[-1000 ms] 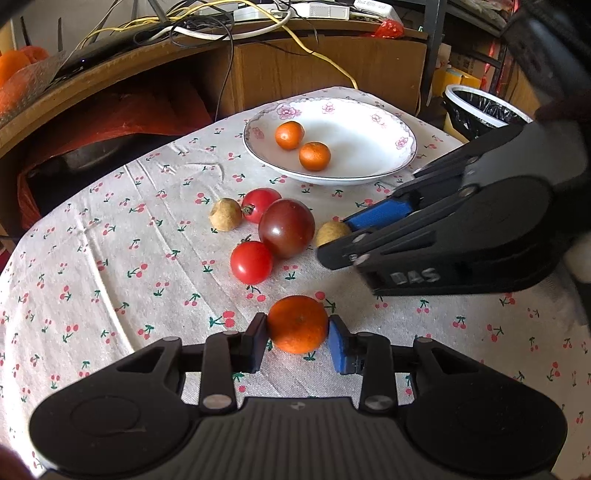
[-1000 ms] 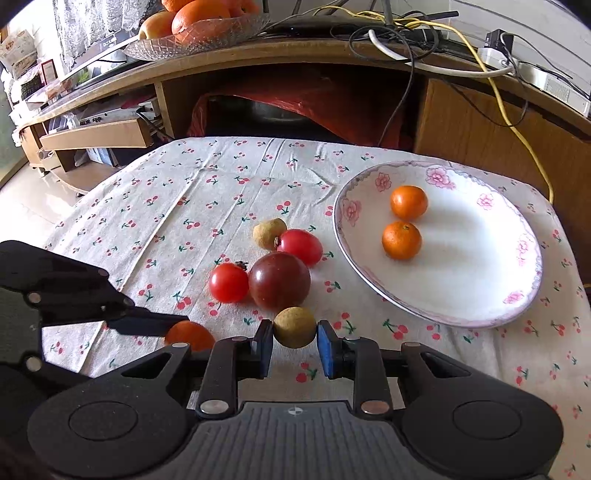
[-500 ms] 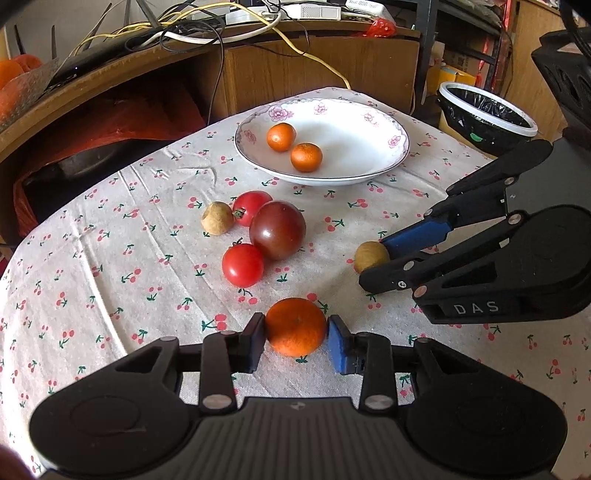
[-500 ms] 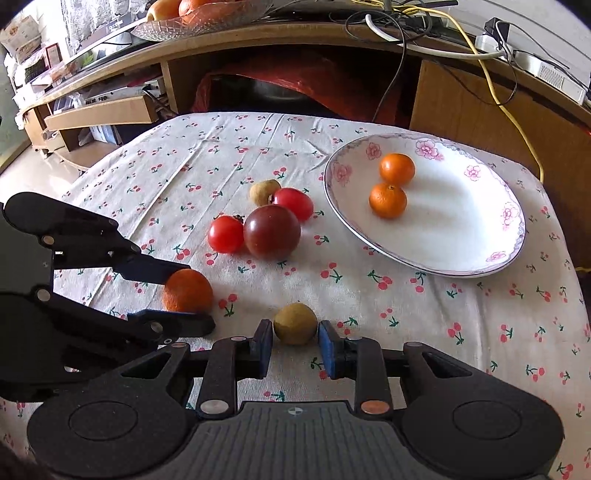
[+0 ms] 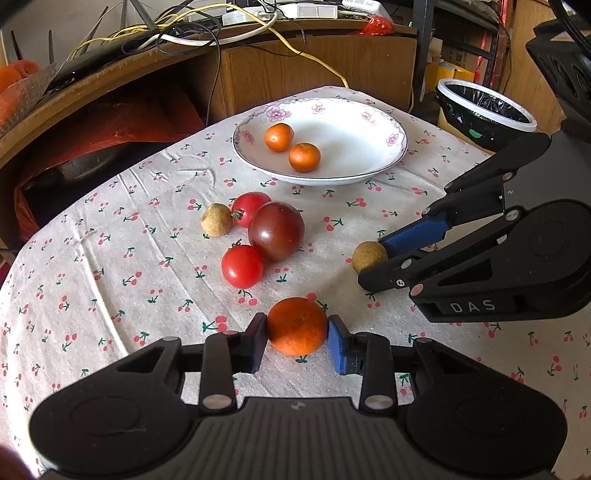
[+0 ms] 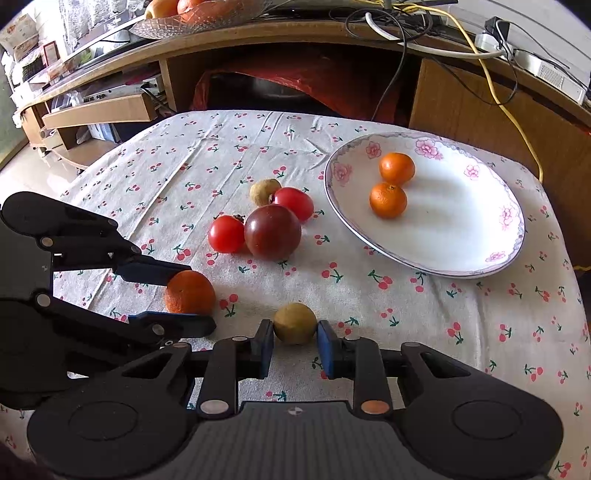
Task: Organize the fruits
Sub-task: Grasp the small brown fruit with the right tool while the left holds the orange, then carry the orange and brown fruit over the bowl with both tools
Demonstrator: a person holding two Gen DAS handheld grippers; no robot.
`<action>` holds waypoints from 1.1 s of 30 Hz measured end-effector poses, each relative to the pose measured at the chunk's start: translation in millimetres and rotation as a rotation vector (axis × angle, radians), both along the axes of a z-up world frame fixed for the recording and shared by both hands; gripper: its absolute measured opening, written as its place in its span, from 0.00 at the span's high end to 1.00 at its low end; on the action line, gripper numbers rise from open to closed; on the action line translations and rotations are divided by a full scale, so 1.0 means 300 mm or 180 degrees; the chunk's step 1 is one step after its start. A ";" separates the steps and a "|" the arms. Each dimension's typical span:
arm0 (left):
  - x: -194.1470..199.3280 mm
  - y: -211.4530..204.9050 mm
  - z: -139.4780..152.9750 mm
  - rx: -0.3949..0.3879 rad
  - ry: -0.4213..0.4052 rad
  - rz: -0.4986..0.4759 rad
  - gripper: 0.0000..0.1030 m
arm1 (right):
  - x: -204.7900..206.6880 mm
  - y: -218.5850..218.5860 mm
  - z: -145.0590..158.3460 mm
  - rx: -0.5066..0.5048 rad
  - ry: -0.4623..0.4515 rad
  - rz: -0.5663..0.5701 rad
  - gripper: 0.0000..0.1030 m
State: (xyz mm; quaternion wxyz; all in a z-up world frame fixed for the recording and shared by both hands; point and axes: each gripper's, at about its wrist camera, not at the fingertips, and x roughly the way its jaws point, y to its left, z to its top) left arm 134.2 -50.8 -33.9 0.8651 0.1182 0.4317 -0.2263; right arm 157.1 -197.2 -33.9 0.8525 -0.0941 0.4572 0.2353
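Nearest the left wrist camera, the left hand-held gripper (image 5: 297, 341) is clamped on an orange (image 5: 297, 325), one pad against each side of it. The orange sits low over the surface (image 5: 110, 280), which is covered by a white cloth printed with cherries; whether it touches the cloth cannot be told.

Just to the right, the right hand-held gripper (image 6: 294, 341) is closed on a small brown fruit (image 6: 294, 323), its pads touching both sides. This fruit too is down at cloth level.

Farther out, in the middle of the surface, four fruits lie in a tight cluster: a red tomato (image 5: 242, 266), a large dark tomato (image 5: 276, 230) touching it, a second red tomato (image 5: 251, 207) behind, and another brown fruit (image 5: 216, 220) just left of that one.

Beyond the cluster stands a white plate (image 5: 369, 147) with pink flowers on its rim. It holds two oranges (image 5: 291, 147), close together on its left half; the rest of the plate is bare.

Past the far right edge of the surface stands a bin (image 5: 484, 110) lined with a black bag. On a wooden shelf behind, a glass bowl (image 6: 192, 20) holds orange fruit.
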 end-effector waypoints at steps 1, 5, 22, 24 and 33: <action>0.001 -0.001 0.001 -0.0011 0.0009 -0.0005 0.59 | -0.001 0.000 0.002 0.0002 -0.0005 -0.0004 0.80; -0.002 -0.018 0.005 0.0004 -0.0008 -0.0045 0.59 | -0.004 -0.004 0.012 0.0028 -0.0016 -0.0008 0.80; 0.050 -0.054 0.055 -0.0059 -0.0178 -0.0035 0.59 | -0.004 -0.055 0.057 0.0109 -0.0095 -0.0171 0.80; 0.059 -0.060 0.061 -0.0061 -0.0199 -0.0035 0.59 | 0.000 -0.061 0.062 0.0119 -0.0111 -0.0197 0.80; 0.105 -0.088 0.090 -0.0068 -0.0316 -0.0029 0.59 | 0.039 -0.092 0.086 0.0171 -0.0190 -0.0357 0.79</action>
